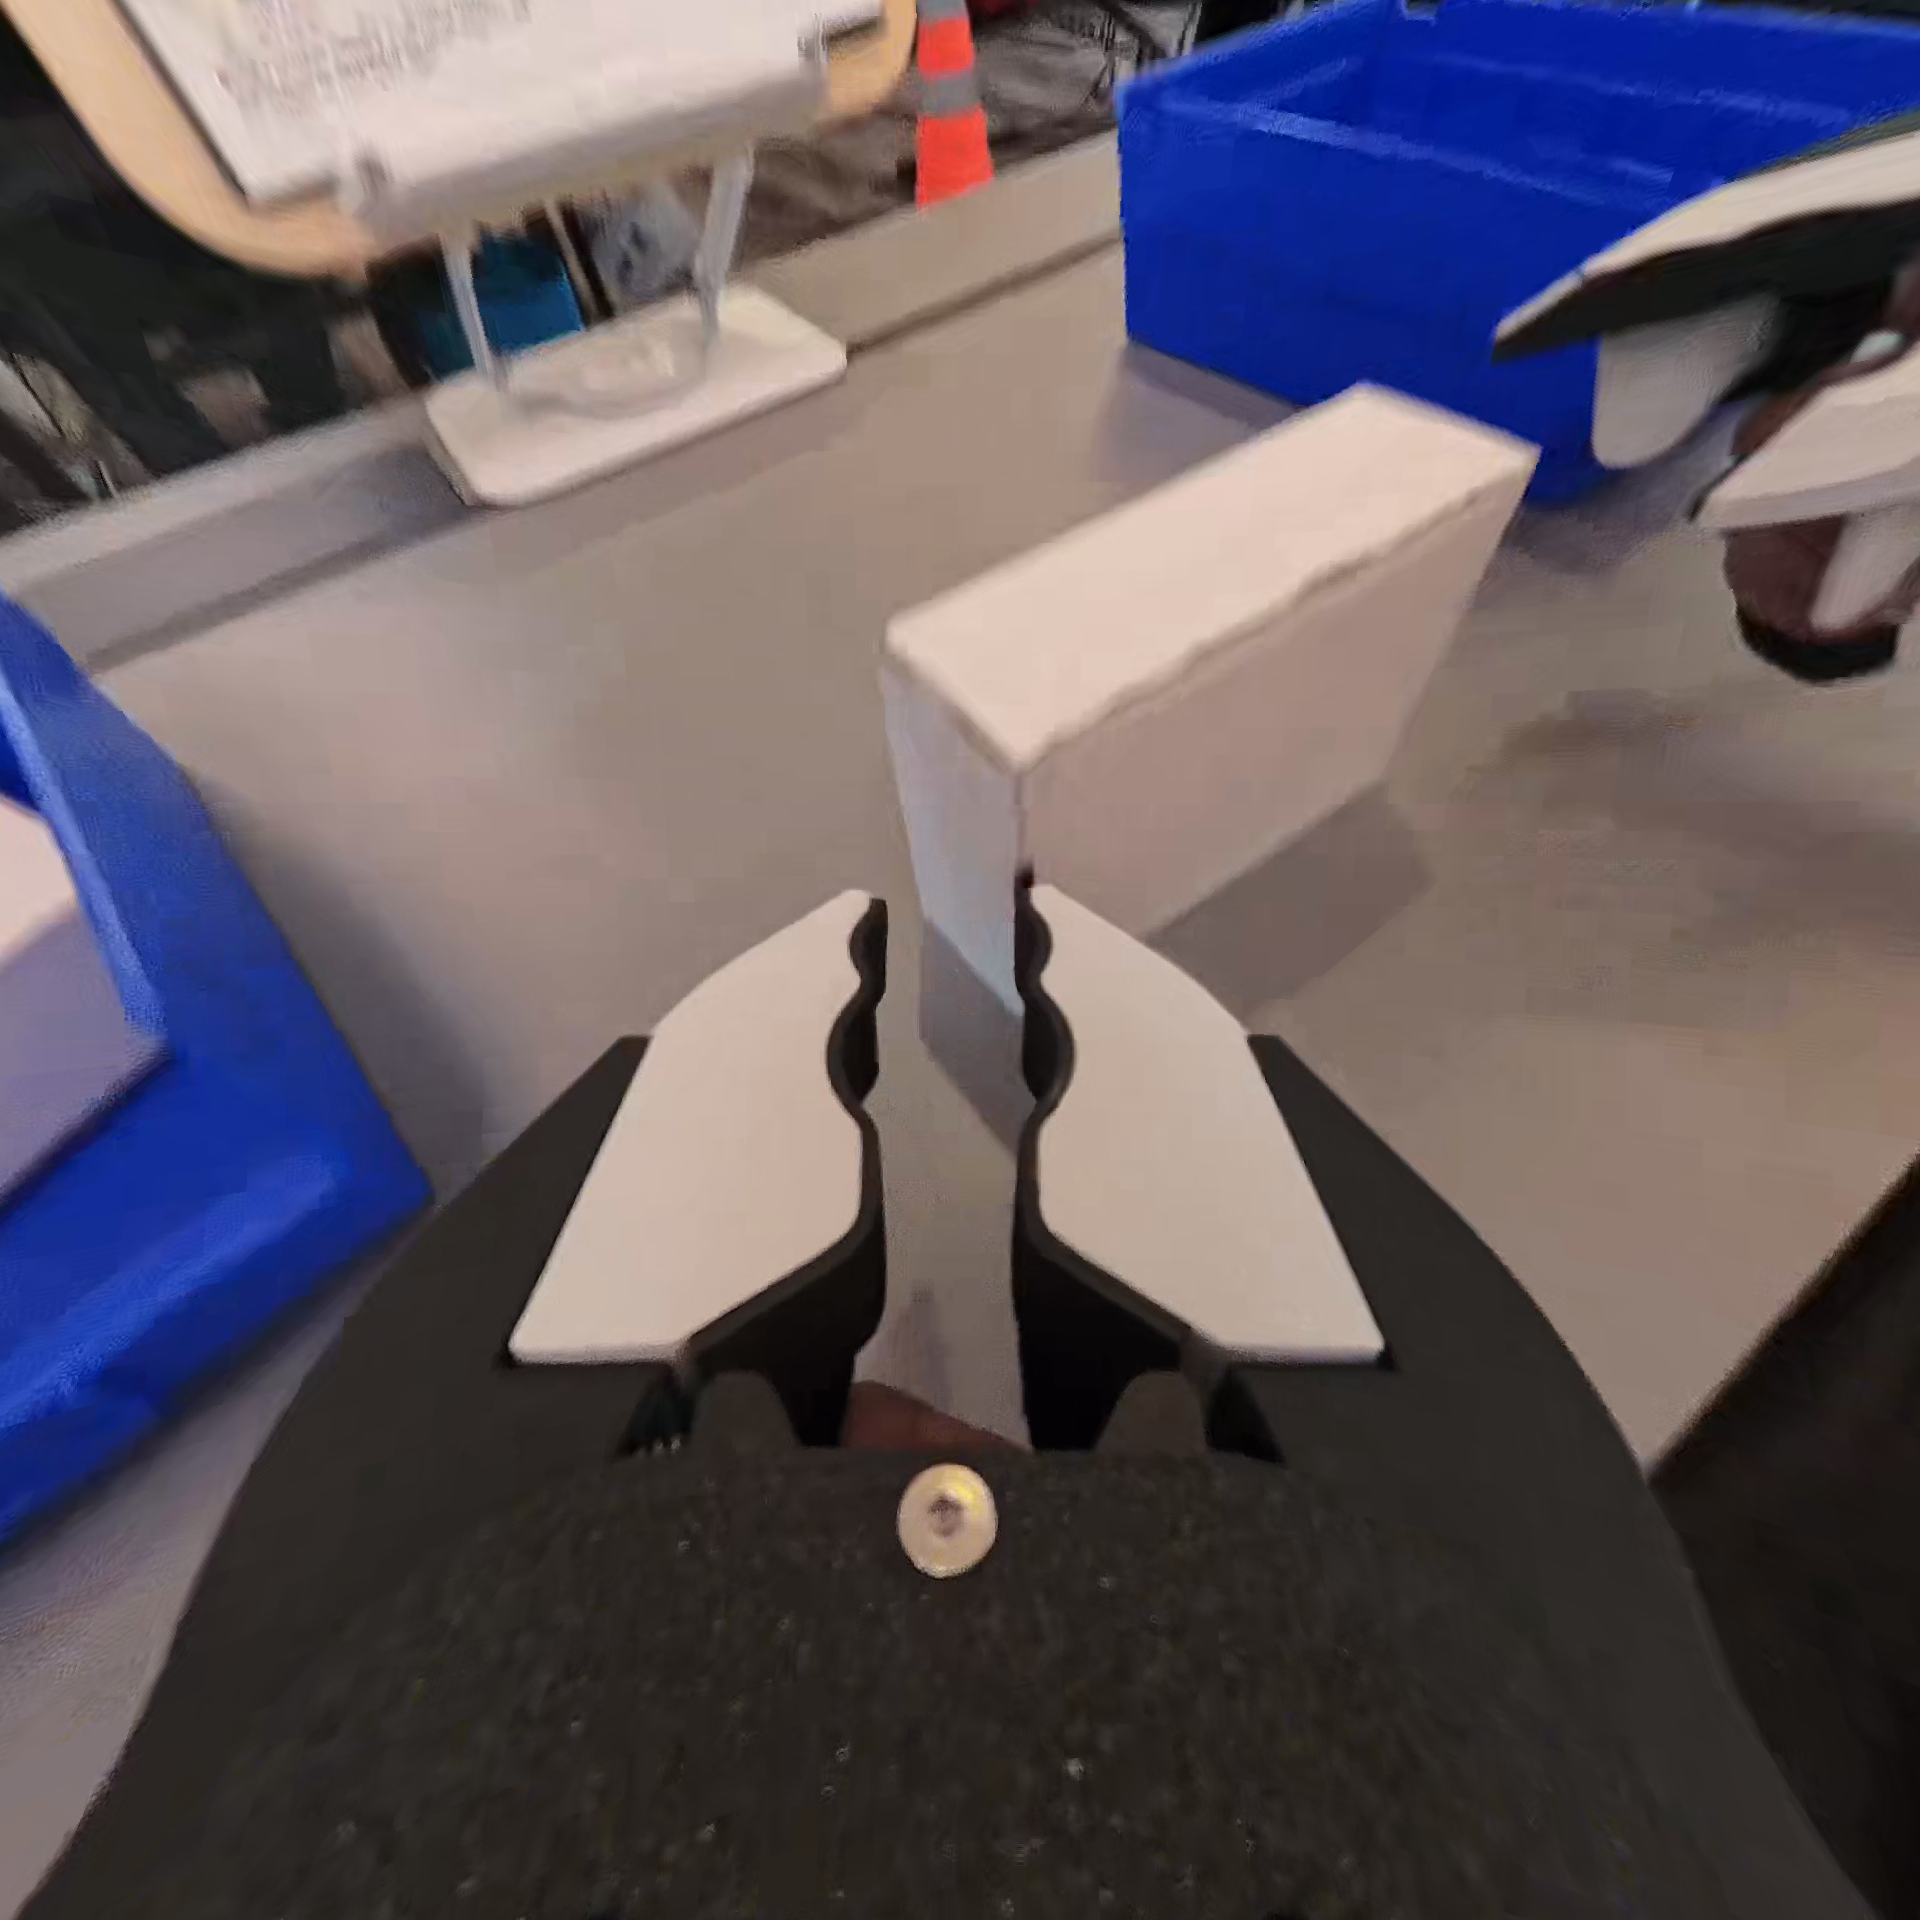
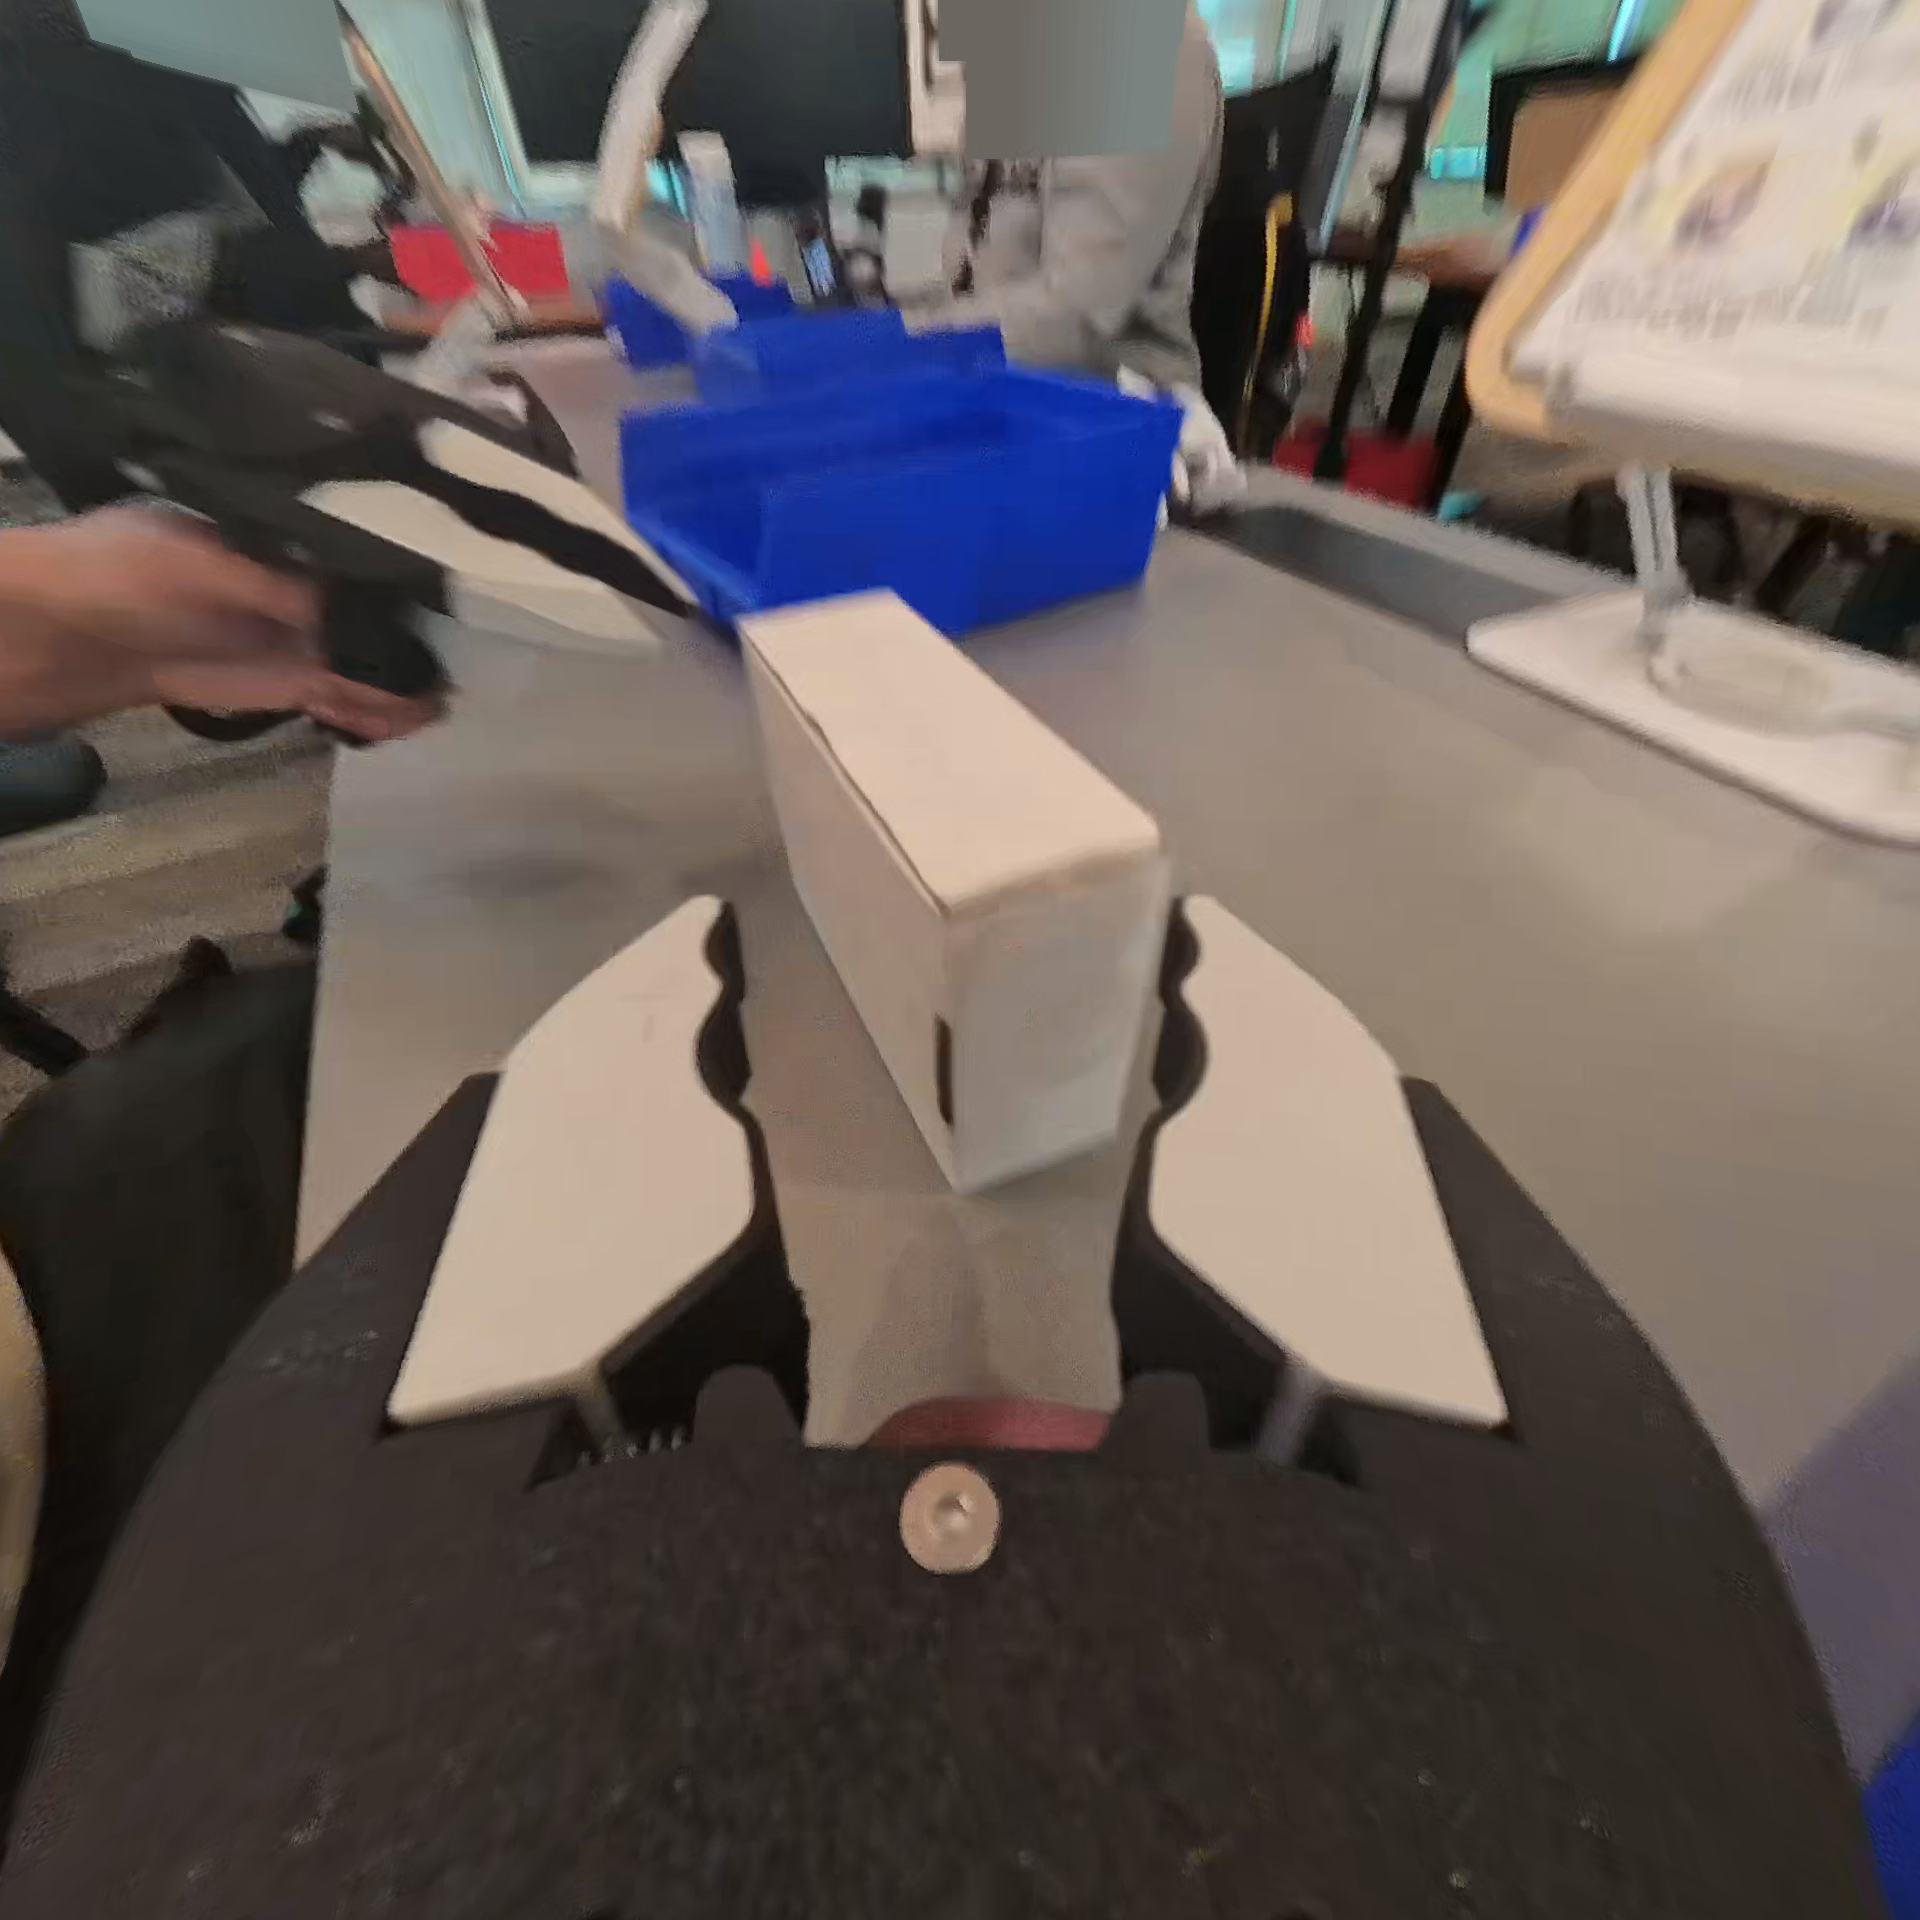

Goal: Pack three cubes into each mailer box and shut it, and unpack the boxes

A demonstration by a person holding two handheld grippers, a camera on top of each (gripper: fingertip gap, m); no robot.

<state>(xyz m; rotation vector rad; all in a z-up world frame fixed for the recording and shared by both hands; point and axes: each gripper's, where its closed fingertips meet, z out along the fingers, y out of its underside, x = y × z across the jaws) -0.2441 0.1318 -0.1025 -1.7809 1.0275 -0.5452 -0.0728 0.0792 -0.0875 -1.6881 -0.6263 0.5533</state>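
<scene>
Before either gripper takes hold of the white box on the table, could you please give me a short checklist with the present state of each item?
1. White cardboard mailer box shut: ok, lid down and flaps in.
2. Box resting on the grey table, standing on a long narrow side: ok.
3. Right gripper open and wider than the box end: ok, the end sits between its fingers.
4. Left gripper open: ok, only a narrow gap at the box corner.
5. Either gripper gripping the box: cannot tell.
6. Three cubes inside: cannot tell, box closed.
7. Blue plastic bin behind: ok, apart.
</scene>
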